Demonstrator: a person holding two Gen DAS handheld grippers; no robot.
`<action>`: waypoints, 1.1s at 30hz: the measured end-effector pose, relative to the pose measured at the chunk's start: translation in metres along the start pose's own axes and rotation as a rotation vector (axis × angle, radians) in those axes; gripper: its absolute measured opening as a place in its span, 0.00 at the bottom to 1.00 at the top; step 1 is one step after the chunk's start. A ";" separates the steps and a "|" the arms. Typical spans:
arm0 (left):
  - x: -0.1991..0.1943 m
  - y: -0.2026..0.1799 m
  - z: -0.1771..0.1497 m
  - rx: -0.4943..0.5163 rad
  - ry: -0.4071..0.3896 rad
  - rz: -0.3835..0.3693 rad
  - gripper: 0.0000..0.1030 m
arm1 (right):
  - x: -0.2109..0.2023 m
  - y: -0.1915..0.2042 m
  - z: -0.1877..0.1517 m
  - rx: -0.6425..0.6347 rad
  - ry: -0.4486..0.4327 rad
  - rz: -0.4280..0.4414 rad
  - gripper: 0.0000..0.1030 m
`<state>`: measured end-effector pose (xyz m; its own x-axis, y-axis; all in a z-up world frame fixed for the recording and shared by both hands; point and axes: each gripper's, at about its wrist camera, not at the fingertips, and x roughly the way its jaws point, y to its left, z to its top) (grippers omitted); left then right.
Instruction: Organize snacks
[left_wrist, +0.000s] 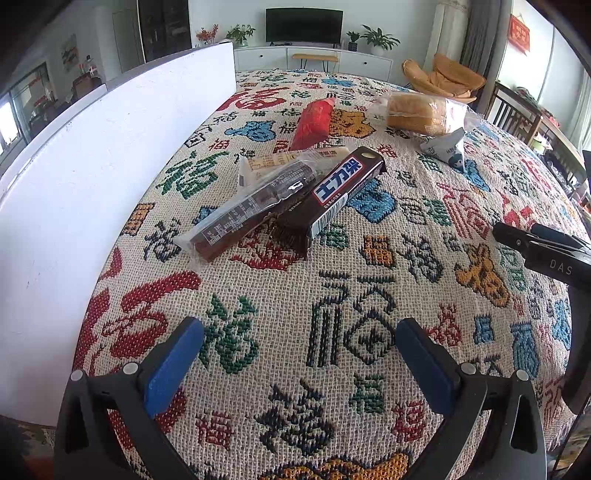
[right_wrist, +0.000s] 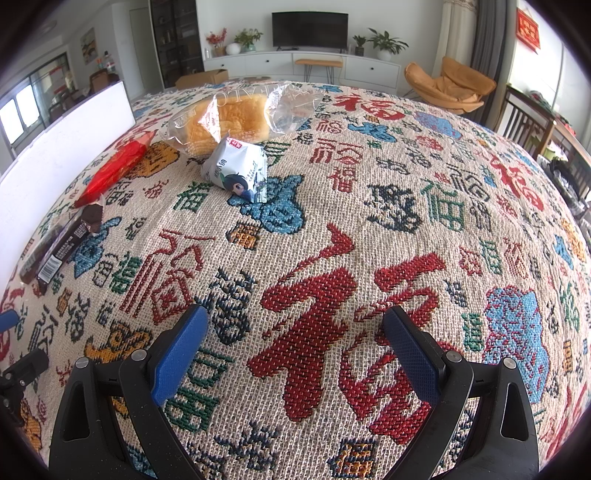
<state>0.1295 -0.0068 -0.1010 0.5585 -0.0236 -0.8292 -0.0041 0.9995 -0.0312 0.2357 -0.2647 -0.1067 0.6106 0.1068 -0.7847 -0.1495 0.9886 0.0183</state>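
A dark chocolate bar with a blue label (left_wrist: 343, 192) lies on the patterned cloth (left_wrist: 332, 369), leaning on a clear-wrapped brown bar (left_wrist: 243, 214). Behind them lie a red packet (left_wrist: 314, 122), a bagged bread loaf (left_wrist: 421, 110) and a small grey-white pouch (left_wrist: 447, 149). My left gripper (left_wrist: 301, 336) is open and empty, well short of the bars. My right gripper (right_wrist: 295, 328) is open and empty over bare cloth (right_wrist: 369, 229). In the right wrist view the pouch (right_wrist: 238, 171), bread (right_wrist: 229, 120), red packet (right_wrist: 114, 170) and bars (right_wrist: 59, 243) lie ahead to the left.
A white board (left_wrist: 92, 184) stands upright along the table's left side and also shows in the right wrist view (right_wrist: 62, 140). The right gripper's black body (left_wrist: 546, 251) shows at the right edge of the left view. Chairs (right_wrist: 535, 122) stand beyond the table's right side.
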 end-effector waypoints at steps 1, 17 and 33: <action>0.000 0.000 0.000 0.001 0.000 0.001 1.00 | 0.000 0.000 0.000 0.000 0.000 0.000 0.95; 0.000 -0.001 0.000 0.002 0.001 0.004 1.00 | 0.000 0.000 0.000 0.000 0.000 0.000 0.95; -0.080 0.049 -0.011 -0.216 -0.319 -0.338 1.00 | 0.000 0.000 0.000 0.001 0.000 0.001 0.95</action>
<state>0.0751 0.0435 -0.0424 0.7834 -0.3034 -0.5424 0.0676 0.9092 -0.4109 0.2355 -0.2645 -0.1068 0.6107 0.1076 -0.7845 -0.1493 0.9886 0.0194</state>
